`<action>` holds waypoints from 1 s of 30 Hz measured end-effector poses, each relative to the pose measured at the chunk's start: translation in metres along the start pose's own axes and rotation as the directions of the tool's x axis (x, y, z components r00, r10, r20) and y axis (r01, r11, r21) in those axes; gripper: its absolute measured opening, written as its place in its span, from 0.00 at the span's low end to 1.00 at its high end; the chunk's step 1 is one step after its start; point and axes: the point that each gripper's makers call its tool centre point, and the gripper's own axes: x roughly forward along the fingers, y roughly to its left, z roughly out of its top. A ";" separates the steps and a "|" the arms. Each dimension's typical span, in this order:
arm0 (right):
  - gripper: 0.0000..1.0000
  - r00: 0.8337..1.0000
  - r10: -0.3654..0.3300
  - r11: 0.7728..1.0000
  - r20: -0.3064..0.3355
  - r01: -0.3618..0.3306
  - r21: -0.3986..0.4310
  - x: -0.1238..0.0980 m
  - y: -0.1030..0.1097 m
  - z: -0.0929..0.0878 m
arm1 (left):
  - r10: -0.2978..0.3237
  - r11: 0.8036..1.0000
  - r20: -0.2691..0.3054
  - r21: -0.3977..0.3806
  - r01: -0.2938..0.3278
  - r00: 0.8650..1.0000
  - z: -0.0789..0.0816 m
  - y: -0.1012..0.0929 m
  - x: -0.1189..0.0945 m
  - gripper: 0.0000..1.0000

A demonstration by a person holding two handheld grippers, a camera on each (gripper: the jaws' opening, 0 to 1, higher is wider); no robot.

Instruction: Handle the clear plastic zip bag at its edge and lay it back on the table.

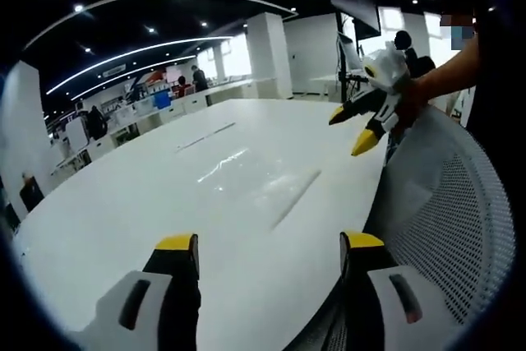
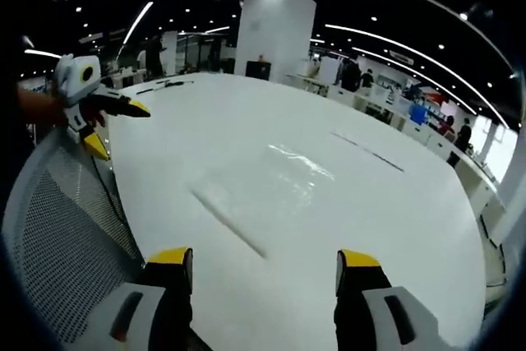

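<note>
The clear plastic zip bag point(image 1: 265, 182) lies flat on the white table point(image 1: 123, 219), hard to make out apart from glare and its darker zip edge. In the left gripper view my left gripper point(image 1: 269, 244) is open above the table's near edge, short of the bag and holding nothing. My right gripper point(image 1: 351, 131), held by a hand, hovers open beyond the table's right edge. In the right gripper view the bag point(image 2: 263, 195) lies just ahead of my open right gripper point(image 2: 265, 259). The left gripper point(image 2: 119, 129) hangs open at the far left.
A grey mesh chair back point(image 1: 452, 211) point(image 2: 57, 236) stands against the table's near edge between the two grippers. A thin strip point(image 1: 205, 137) point(image 2: 366, 150) lies farther out on the table. A white pillar point(image 2: 275, 30), desks and people stand in the background.
</note>
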 end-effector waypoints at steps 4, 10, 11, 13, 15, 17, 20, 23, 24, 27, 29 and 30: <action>0.80 1.000 -0.012 1.000 0.000 0.012 0.014 -0.011 -0.001 -0.012 | -0.002 1.000 0.006 -0.012 0.002 1.000 0.000 0.000 0.000 0.71; 0.85 0.999 -0.031 0.999 0.007 0.030 0.041 -0.023 0.000 -0.025 | -0.003 1.000 0.003 -0.015 0.003 1.000 0.000 -0.001 0.000 0.71; 0.86 0.999 -0.044 0.997 0.013 0.043 0.060 -0.026 -0.001 -0.026 | -0.004 1.000 0.001 -0.013 0.004 1.000 -0.001 -0.001 0.000 0.71; 0.87 0.998 -0.060 0.996 0.028 0.058 0.071 -0.030 -0.002 -0.025 | -0.003 1.000 0.000 -0.015 0.003 1.000 -0.001 -0.001 0.000 0.72; 0.87 0.996 -0.081 0.994 0.044 0.077 0.072 -0.032 -0.003 -0.024 | -0.002 1.000 -0.004 -0.018 0.001 1.000 -0.003 0.000 0.000 0.72; 0.87 0.994 -0.091 0.993 0.054 0.087 0.077 -0.033 -0.005 -0.023 | -0.002 1.000 -0.009 -0.019 0.002 1.000 -0.005 0.000 0.000 0.73; 0.88 0.993 -0.104 0.992 0.059 0.099 0.083 -0.033 -0.006 -0.022 | -0.004 1.000 -0.016 -0.021 0.004 1.000 -0.010 0.001 0.000 0.74; 0.87 0.992 -0.111 0.991 0.063 0.106 0.081 -0.032 -0.008 -0.022 | -0.004 1.000 -0.022 -0.024 0.004 1.000 -0.010 0.001 0.000 0.77; 0.87 0.991 -0.116 0.991 0.069 0.110 0.082 -0.033 -0.008 -0.021 | -0.002 1.000 -0.021 -0.024 0.001 1.000 -0.011 0.001 0.000 0.77; 0.87 0.989 -0.123 0.990 0.080 0.116 0.084 -0.033 -0.008 -0.019 | -0.002 1.000 -0.024 -0.027 0.002 1.000 -0.011 0.001 0.001 0.79; 0.87 0.989 -0.124 0.990 0.079 0.118 0.080 -0.033 -0.009 -0.019 | -0.004 1.000 -0.034 -0.016 0.004 0.999 -0.013 0.000 0.002 0.81; 0.87 0.989 -0.125 0.990 0.080 0.120 0.074 -0.033 -0.009 -0.018 | -0.006 1.000 -0.035 -0.013 0.006 0.999 -0.013 0.000 0.002 0.82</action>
